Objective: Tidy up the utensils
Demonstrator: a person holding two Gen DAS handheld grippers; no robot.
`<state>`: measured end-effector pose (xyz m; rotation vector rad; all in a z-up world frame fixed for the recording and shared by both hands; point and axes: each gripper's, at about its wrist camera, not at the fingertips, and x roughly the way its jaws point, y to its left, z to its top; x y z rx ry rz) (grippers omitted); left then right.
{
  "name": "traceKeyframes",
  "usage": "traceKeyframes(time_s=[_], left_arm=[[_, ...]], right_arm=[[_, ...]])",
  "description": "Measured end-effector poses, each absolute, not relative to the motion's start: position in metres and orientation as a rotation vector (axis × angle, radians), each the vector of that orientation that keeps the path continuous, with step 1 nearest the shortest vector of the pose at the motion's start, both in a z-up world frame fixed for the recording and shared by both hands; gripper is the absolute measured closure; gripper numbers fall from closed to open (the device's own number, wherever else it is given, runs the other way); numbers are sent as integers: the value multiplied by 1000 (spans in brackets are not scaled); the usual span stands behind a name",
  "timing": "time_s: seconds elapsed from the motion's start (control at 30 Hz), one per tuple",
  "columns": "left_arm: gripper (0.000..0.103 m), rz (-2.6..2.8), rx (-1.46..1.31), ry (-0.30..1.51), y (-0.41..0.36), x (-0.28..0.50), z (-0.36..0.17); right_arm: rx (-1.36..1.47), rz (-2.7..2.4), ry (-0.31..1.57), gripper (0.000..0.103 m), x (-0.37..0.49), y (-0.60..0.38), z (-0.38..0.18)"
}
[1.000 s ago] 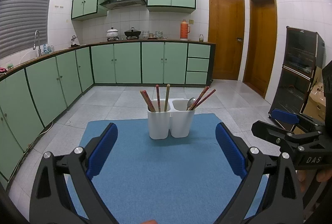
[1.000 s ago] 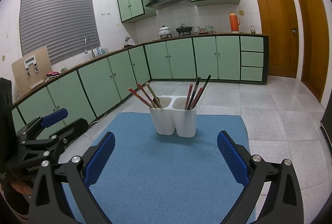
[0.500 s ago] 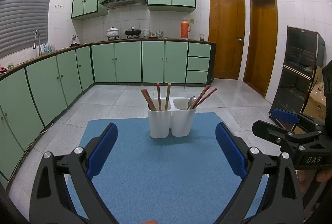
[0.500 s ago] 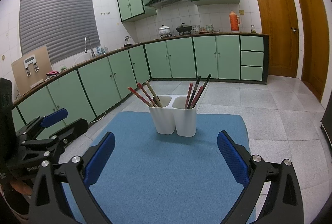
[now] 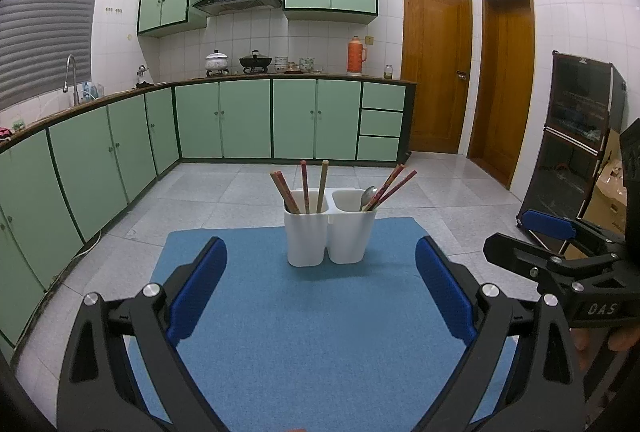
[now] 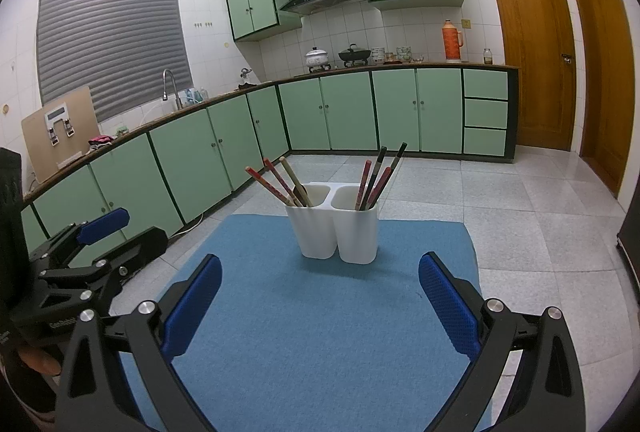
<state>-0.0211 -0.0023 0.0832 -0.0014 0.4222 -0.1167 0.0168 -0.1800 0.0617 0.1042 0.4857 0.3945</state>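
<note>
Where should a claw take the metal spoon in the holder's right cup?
Probably the spoon by its bowl end, the only part showing above the holder rim. Come from above, slightly left, since the red chopsticks lean close on its right.

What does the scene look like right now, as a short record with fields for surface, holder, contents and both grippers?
surface: blue mat
holder: white two-compartment utensil holder, upright on the mat's far half
left compartment: chopsticks
right compartment: spoon and red chopsticks
left gripper: jaws wide apart, empty, short of the holder
right gripper: jaws wide apart, empty, short of the holder
contact: neither gripper touches anything
</note>
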Motion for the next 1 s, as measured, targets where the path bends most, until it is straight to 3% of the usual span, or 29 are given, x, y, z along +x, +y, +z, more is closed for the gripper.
traceKeyframes(time_s=[1.0], left_arm=[[11,-116,-11,429,-6,-17,74]], right_arm=[[100,390,496,6,20,-185,59]])
